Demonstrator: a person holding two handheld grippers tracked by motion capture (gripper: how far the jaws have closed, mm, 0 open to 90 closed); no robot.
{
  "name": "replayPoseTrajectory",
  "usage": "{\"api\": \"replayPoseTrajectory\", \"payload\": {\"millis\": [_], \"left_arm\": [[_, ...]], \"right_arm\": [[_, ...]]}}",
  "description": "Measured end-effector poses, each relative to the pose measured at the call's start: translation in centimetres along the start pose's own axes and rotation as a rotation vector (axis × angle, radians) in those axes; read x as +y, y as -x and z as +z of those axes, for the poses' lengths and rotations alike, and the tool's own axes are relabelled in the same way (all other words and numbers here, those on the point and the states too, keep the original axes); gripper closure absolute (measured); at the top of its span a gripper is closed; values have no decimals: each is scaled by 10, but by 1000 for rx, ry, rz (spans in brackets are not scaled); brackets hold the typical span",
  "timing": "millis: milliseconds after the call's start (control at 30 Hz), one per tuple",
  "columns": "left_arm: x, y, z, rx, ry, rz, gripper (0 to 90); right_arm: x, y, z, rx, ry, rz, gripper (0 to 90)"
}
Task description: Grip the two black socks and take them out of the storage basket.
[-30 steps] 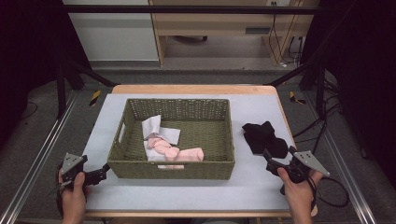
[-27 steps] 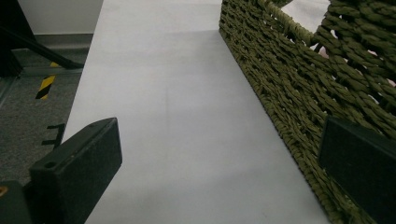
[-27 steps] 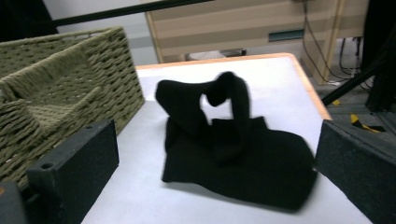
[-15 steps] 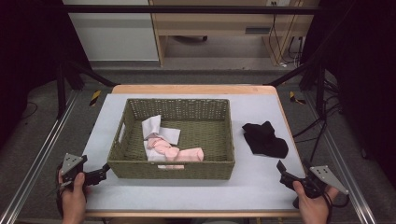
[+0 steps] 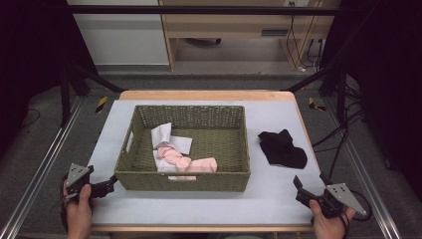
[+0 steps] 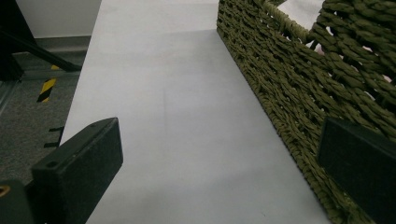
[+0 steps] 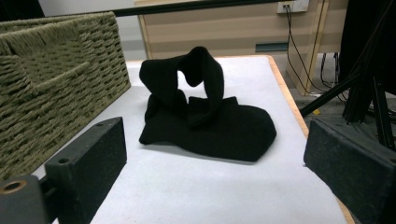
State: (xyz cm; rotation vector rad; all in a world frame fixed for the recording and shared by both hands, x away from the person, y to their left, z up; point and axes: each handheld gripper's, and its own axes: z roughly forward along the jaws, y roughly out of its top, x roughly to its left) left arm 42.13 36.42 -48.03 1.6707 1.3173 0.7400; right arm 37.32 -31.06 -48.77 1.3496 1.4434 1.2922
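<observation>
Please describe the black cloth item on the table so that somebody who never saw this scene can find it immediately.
Start at the green woven basket in the middle of the table. To the right of it, on the bare table top, lies a crumpled black cloth, in front of the open right gripper. It is the one dark item outside the basket; the cloths in the basket are pink and white.

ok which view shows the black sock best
The right gripper view: the black sock lies close, between the open claw's jaws, showing its raised loop. The high view shows it small and flat, right of the basket.
</observation>
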Motion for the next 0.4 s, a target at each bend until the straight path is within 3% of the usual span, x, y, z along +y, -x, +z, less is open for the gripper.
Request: {"api": "replayPoseTrajectory", "payload": {"millis": [267,367,400], "left_arm": [[0,0,1,-3,-6,-1,5],[1,0,3,-10,-28,7,5],[1,0,3,-12,-31,8,5]], "right_arm": [[0,6,-1,-90,9,102,32],[2,6,1,-85,-16,105,40],[3,5,2,-69,-55,106,42]]}}
